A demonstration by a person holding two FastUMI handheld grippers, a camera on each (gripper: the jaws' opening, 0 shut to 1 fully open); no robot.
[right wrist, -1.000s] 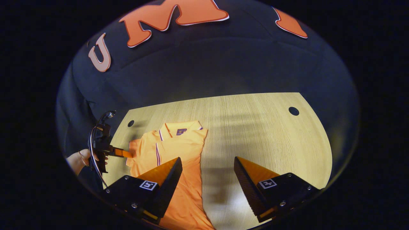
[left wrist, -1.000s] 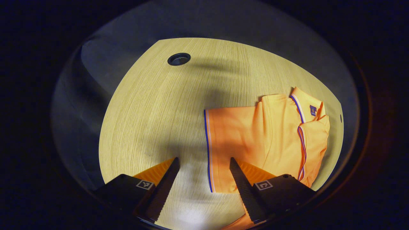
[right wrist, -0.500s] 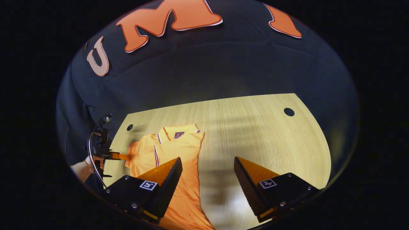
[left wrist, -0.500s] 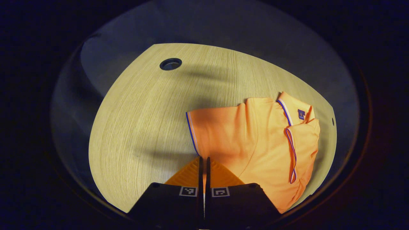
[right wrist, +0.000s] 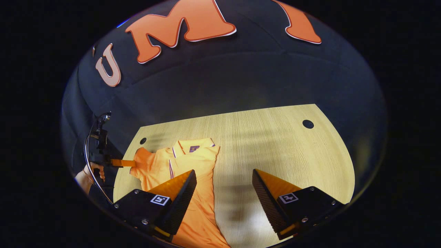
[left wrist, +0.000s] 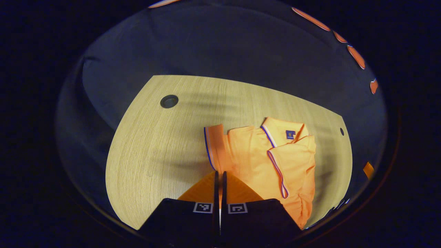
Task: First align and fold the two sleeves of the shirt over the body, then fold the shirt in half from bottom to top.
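An orange polo shirt (left wrist: 255, 162) with blue-and-white trim lies on the wooden table (left wrist: 162, 144), collar at the far side. One sleeve (left wrist: 294, 155) lies folded across the chest. My left gripper (left wrist: 219, 173) is shut on the hem edge of the other sleeve (left wrist: 214, 146), which stands lifted off the table. In the right gripper view that sleeve (right wrist: 142, 157) rises to the left gripper (right wrist: 132, 163). My right gripper (right wrist: 224, 175) hangs open above the table beside the shirt's (right wrist: 196, 179) right edge, nothing between its fingers.
The table has round cable holes (left wrist: 169, 101) (left wrist: 341, 131) near its far corners, also seen as holes (right wrist: 307, 124) (right wrist: 143, 141). A hand (right wrist: 88, 172) holds the left gripper at the table's left edge. Bare wood (right wrist: 282, 151) stretches right of the shirt.
My left gripper went from open to shut on the sleeve's hem, then rose and tilted up, lifting the sleeve. The right gripper stayed open and nearly still.
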